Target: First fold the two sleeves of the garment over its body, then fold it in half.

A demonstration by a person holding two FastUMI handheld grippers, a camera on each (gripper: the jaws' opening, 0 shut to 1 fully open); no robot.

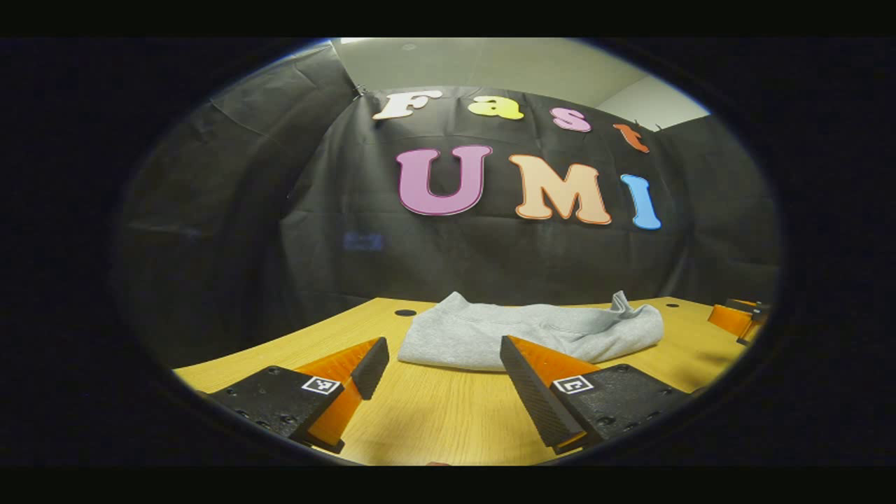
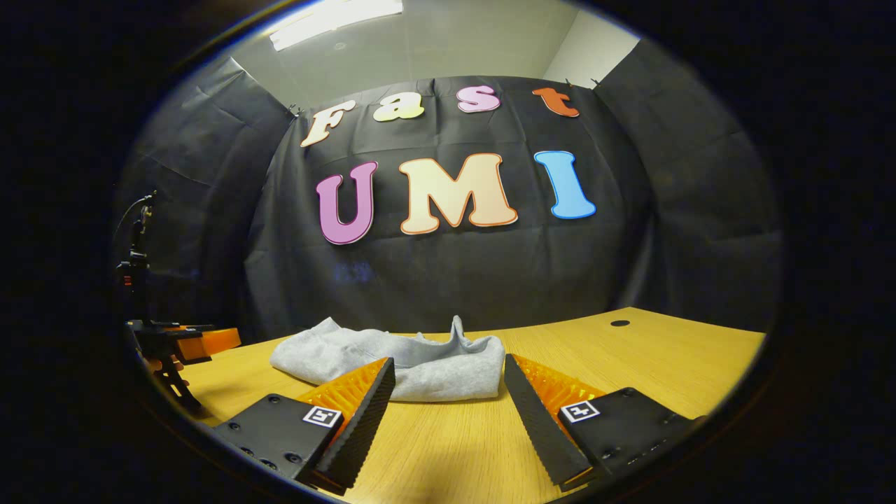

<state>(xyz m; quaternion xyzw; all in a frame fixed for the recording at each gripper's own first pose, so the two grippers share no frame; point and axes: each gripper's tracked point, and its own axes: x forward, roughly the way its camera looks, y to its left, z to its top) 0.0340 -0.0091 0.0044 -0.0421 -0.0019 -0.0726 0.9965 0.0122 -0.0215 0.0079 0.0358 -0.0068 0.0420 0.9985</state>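
Two grippers, both with fingers spread wide and nothing between them. Landmark is the grey garment [image 1: 532, 332], lying bunched and folded on the wooden table [image 1: 448, 420], toward the table's far side near the black cloth wall [image 1: 280, 231].

Left gripper view: left gripper [image 1: 441, 381] hovers low over the table on the near side of the garment, released, jaws apart. Garment sits just past the fingertips, apart from the near-left one; the other fingertip overlaps the garment's near edge in the picture, contact can't be told. A small fabric peak sticks up at the garment's far right end. The right gripper [image 1: 738, 318] shows right of the garment, at the table's edge; its state can't be read from here. A dark round hole [image 1: 404, 312] in the tabletop is just left of the garment's far corner.

Right gripper view: right gripper [image 2: 448, 399] on the near side of the garment [image 2: 392, 360], released, jaws apart, holding nothing. Garment's near edge lies between and just behind the fingertips. Left gripper [image 2: 203, 343] visible left of the garment, well apart from it. Another hole [image 2: 619, 323] in the table [image 2: 665, 357] is right of the garment, well apart.
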